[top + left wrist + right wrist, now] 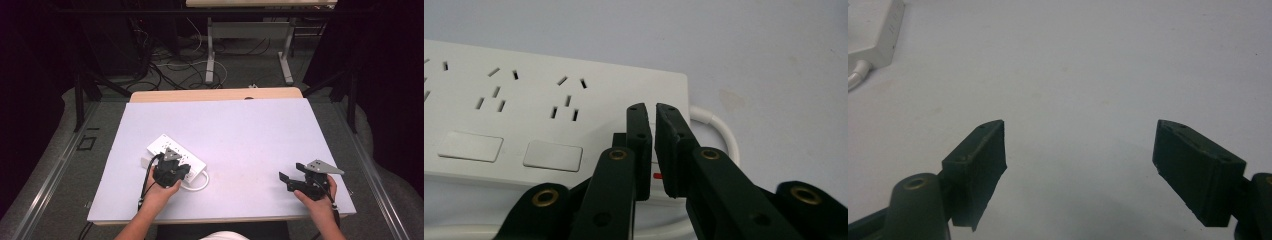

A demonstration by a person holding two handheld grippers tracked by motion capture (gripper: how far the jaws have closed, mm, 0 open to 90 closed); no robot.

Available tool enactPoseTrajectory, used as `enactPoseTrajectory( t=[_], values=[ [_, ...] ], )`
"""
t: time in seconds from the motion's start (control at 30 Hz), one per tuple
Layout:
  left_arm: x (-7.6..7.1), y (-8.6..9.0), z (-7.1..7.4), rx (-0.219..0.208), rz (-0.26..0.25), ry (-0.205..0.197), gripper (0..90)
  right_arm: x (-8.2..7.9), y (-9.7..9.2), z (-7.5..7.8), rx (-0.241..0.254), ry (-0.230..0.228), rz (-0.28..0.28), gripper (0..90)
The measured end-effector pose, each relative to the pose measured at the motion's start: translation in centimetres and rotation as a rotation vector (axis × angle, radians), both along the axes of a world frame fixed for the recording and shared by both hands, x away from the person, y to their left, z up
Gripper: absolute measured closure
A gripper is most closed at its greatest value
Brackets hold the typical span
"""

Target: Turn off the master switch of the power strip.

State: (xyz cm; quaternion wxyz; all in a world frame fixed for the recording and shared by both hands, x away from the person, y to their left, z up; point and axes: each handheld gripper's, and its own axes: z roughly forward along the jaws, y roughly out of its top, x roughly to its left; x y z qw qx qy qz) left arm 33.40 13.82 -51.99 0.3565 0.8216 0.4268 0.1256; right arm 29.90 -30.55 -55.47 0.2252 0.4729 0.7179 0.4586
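both hands come in from the bottom edge of the high view, each holding a black gripper. left gripper (171, 172) sits lower left of centre, right on the near end of the power strip (172, 152), which lies slanted on the white table top (250, 130), its far end pointing toward the upper left. a white cable (197, 184) loops out from the strip's near end, curling toward the bottom of the frame.

left gripper view is the good one: left gripper (654, 107) has its jaws nearly closed, just a thin slit between them, tips over the right end of the strip (524, 100). there's a little red mark (657, 176) showing in the slit, low down. can't tell if the jaws actually pinch anything or just rest against the strip. two flat switch buttons (553, 155) sit along the lower left, socket holes above them, cable (724, 132) curving off at the right.

right gripper (292, 179) is lower right in the high view, well apart from the strip. in its own view the right gripper (1078, 150) is wide open with nothing between the jaws, bare table (1088, 60) ahead, strip corner (875, 30) in the upper left.
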Motion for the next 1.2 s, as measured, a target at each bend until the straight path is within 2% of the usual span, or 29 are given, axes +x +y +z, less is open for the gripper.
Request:
enactPoseTrajectory(
  t=[0.03,0.1,0.23,0.37,0.4,0.43,0.47,0.5,0.57,0.63,0.7,0.83,0.87,0.97,1.07,1.2],
  values=[
    [0.0,0.0,0.0,-0.010,0.004,0.000,83.8,-0.1,0.0,0.0,-0.008,0.011,0.000,20.9],
    [0.0,0.0,0.0,-0.027,0.008,-0.003,82.2,0.0,-0.1,-0.1,-0.004,0.004,-0.001,20.9],
    [0.1,0.1,0.0,-0.031,0.017,-0.002,76.9,-0.1,-0.1,-0.1,-0.003,0.017,-0.006,20.9],
    [0.1,0.3,0.0,-0.044,0.033,-0.004,70.3,0.0,-0.2,-0.1,0.007,0.003,-0.006,20.9],
    [0.1,0.4,0.0,-0.042,0.022,-0.006,68.3,0.0,-0.3,-0.1,0.009,0.005,-0.002,20.9],
    [0.0,0.4,0.0,-0.055,0.041,0.005,66.3,0.0,-0.2,-0.1,0.008,0.006,-0.007,20.8],
    [0.0,0.5,0.0,-0.044,0.035,-0.010,64.7,0.0,-0.2,-0.1,0.004,0.007,-0.004,20.9],
    [-0.1,0.5,0.0,-0.059,0.045,-0.001,62.7,0.0,-0.2,-0.1,-0.008,0.010,-0.008,20.8],
    [-0.1,0.7,0.0,-0.063,0.049,-0.008,58.0,-0.1,-0.1,-0.1,0.000,-0.003,-0.012,20.8],
    [-0.1,0.8,0.0,-0.078,0.063,-0.006,54.8,-0.2,-0.1,0.2,-0.010,0.005,-0.008,20.8],
    [-0.2,0.8,0.0,-0.088,0.075,-0.005,51.9,-0.2,0.0,0.1,0.000,-0.006,-0.007,20.8],
    [-0.1,1.1,0.1,-0.093,0.091,-0.012,46.7,-0.1,0.1,0.1,-0.005,-0.003,-0.007,20.8],
    [-0.1,1.1,0.1,-0.109,0.102,-0.012,45.9,-0.1,0.2,0.1,0.001,0.000,-0.009,20.8],
    [0.0,1.5,0.2,-0.104,0.090,-0.016,42.3,-0.1,0.1,0.1,-0.001,-0.004,-0.007,20.8],
    [0.0,1.6,0.2,-0.117,0.112,-0.021,39.4,-0.1,0.1,0.1,-0.007,-0.001,0.005,20.9],
    [0.1,1.8,0.3,-0.106,0.093,-0.032,38.0,-0.1,0.2,0.1,-0.007,0.000,0.003,20.9]
  ],
)
